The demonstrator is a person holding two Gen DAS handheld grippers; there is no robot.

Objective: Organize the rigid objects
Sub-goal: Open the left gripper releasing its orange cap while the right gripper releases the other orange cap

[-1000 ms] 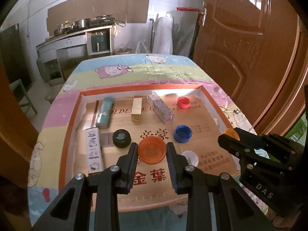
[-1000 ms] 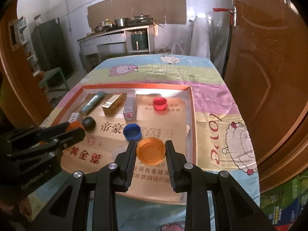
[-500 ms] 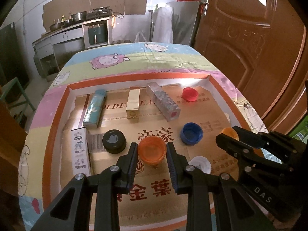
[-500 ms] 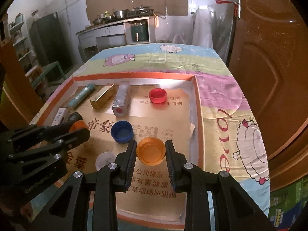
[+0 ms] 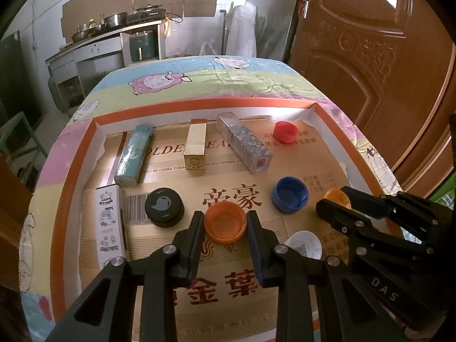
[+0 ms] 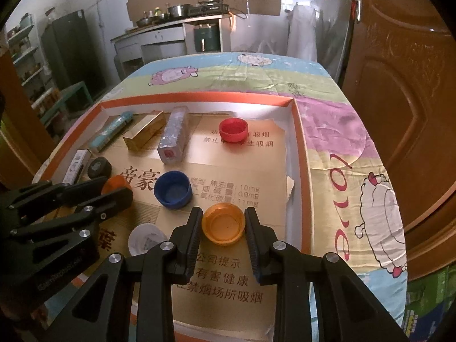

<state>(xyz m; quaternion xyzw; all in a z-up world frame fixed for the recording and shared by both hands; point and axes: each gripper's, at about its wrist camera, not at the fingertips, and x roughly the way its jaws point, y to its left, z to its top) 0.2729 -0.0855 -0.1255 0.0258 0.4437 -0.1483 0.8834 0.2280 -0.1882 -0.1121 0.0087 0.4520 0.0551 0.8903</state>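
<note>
Kitchen shelving and a brown door sit behind the bench (image 5: 256, 85), which wears a cartoon-sheep cloth and carries a shallow orange-rimmed tray (image 5: 71, 188) lined with printed cardboard.

From the left wrist view, your left gripper (image 5: 225, 229) has its fingers pinching a dark orange cap (image 5: 225, 222), low in the middle of the frame, just right of the black cap (image 5: 164, 206). Keep the cap level and the squeeze even; it looks shallow and could pop out sideways. Judging by the layout, set it beside the blue cap (image 5: 290, 195) so caps group together. Along the tray's far side lie a teal tube (image 5: 134, 155), gold box (image 5: 195, 148), glittery box (image 5: 243, 146) and red cap (image 5: 285, 132); a white box (image 5: 108, 225) lies at the left wall.

From the right wrist view, your right gripper (image 6: 223, 228) pinches a lighter orange cap (image 6: 223, 223), open side up, bottom centre near the tray's right wall. A white cap (image 6: 145, 239) rests at lower left; avoid knocking it when you lower.
</note>
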